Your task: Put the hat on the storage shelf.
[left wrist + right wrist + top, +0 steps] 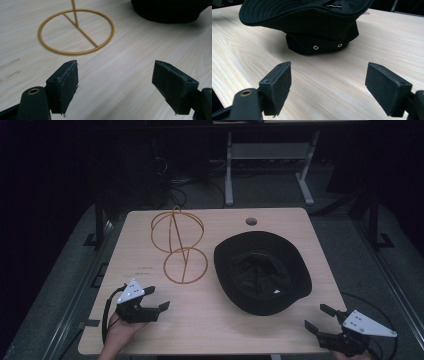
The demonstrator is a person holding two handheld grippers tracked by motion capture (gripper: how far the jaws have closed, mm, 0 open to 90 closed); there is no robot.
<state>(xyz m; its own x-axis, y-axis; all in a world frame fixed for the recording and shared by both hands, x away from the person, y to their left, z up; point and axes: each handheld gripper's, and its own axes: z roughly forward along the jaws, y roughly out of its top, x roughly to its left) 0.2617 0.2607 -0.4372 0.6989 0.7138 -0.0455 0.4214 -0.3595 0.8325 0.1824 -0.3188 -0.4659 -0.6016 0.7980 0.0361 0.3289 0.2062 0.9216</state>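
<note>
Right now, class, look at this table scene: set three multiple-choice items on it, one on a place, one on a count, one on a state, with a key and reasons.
1. Where does the gold wire stand sit relative to the black hat?
A. To its left in the high view
B. Inside it
C. To its right in the high view

2. How many metal eyelets show on the hat's side in the right gripper view?
A. None
B. Two
C. Five

3. How does the hat rest?
A. Hung on the stand
B. Held in a claw
C. Upside down on the table, opening up

Key:
1 A, the stand is on the table's left half, apart from the hat.
2 B, two small rings sit side by side on the crown.
3 C, the lining faces up, and the left claw and right claw are open and empty.
</note>
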